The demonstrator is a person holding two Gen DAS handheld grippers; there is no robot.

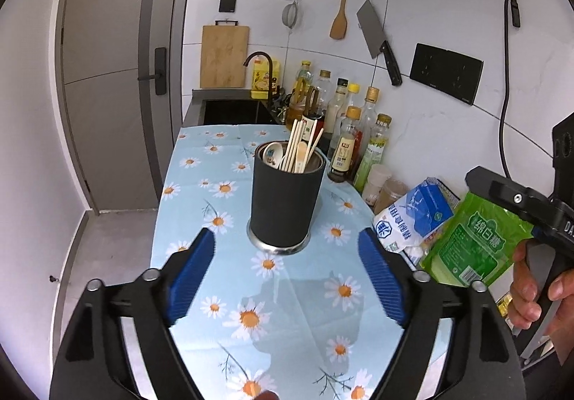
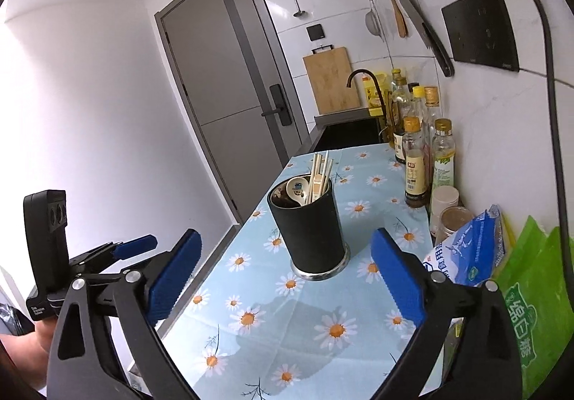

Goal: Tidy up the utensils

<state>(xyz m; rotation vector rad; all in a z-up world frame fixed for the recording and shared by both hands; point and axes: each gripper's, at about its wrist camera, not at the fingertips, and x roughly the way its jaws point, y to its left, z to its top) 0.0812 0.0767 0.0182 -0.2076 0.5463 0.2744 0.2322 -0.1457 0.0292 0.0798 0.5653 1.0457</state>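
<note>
A black utensil holder [image 1: 283,202] with a steel base stands upright on the daisy-print tablecloth [image 1: 222,184]. Wooden chopsticks [image 1: 299,145] and a white ceramic spoon [image 1: 272,153] stick out of it. My left gripper [image 1: 287,249] hangs open just in front of the holder, nothing between its blue pads. In the right wrist view the same holder [image 2: 310,231] with chopsticks [image 2: 319,174] and spoon [image 2: 297,189] stands ahead of my right gripper [image 2: 285,253], which is open and empty too. The right gripper's body and a hand [image 1: 538,292] show at the left wrist view's right edge.
Sauce and oil bottles [image 1: 349,134] line the tiled wall. A blue-white bag [image 1: 412,217] and a green sugar bag [image 1: 477,242] lie at the right. A sink [image 1: 233,111] with a dark tap lies beyond the cloth. The counter's left edge drops to the floor.
</note>
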